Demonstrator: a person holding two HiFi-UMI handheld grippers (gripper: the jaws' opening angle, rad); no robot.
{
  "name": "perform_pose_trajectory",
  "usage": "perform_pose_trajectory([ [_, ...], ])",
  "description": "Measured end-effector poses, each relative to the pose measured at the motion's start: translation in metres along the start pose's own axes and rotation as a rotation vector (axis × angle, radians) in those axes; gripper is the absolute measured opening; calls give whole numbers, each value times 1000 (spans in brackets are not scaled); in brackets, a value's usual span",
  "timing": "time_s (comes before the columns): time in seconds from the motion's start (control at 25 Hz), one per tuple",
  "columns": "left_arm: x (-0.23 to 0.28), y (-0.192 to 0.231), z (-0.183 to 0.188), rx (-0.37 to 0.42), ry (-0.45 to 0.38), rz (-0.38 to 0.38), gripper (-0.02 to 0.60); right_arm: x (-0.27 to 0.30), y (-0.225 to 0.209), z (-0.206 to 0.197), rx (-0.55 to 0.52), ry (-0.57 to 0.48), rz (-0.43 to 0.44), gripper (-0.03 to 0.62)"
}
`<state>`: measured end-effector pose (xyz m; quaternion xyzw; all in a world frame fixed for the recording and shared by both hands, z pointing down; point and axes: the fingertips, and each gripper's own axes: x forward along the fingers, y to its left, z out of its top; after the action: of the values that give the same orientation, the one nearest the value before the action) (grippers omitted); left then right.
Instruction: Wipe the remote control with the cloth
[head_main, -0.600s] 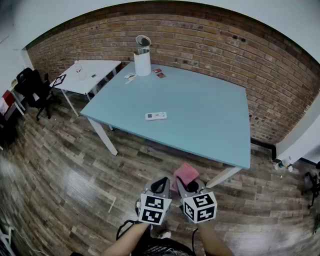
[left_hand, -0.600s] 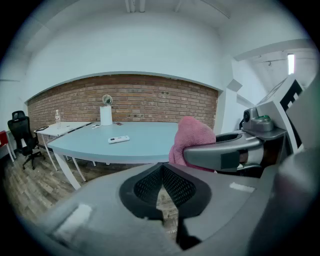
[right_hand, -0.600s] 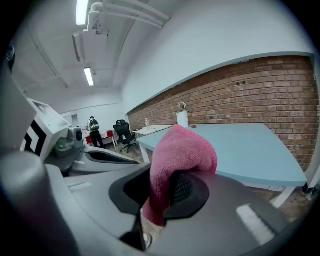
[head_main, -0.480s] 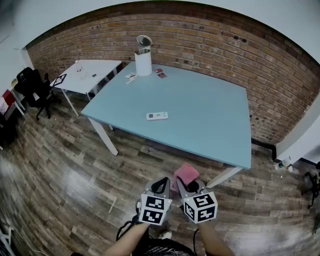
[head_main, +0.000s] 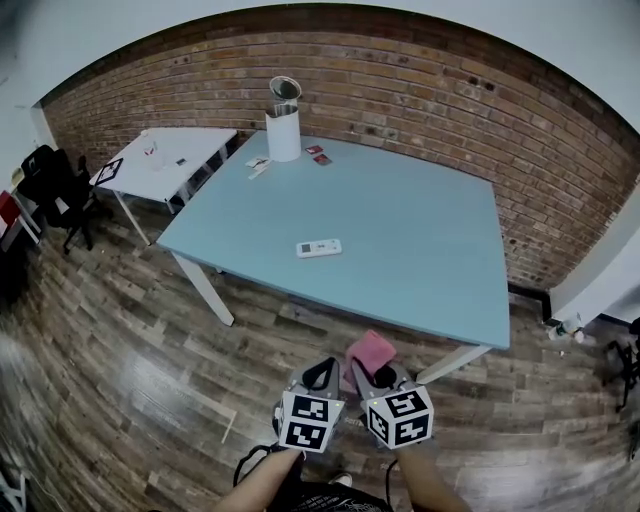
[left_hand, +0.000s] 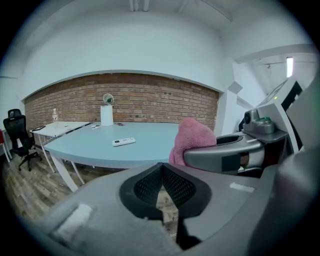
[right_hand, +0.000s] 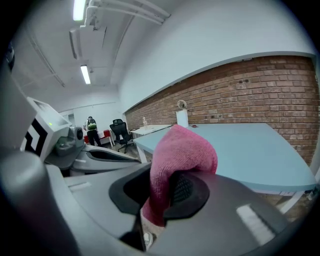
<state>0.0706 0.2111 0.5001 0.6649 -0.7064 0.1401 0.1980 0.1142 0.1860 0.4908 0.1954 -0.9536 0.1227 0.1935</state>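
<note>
A red brick wall (head_main: 400, 70) and wood-plank floor (head_main: 120, 340) surround the smooth pale-blue table (head_main: 430, 240) at twelve o'clock. The left gripper (head_main: 320, 372) is clenched empty. The right gripper (head_main: 378, 375) pinches the soft, limp pink terry cloth (head_main: 370, 351). The small white plastic remote control (head_main: 318, 248) lies at eleven o'clock. It is probably light and prone to sliding, so pin one end.

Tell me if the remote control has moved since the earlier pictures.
No. The remote control keeps its spot on the table; only the camera view shifted.
</note>
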Motion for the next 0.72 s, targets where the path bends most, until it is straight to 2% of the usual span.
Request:
perform_pose_trajectory([
  [0.72,63,109,41,-12,13,-88,0,114,-1,48,21,60,-69,63],
])
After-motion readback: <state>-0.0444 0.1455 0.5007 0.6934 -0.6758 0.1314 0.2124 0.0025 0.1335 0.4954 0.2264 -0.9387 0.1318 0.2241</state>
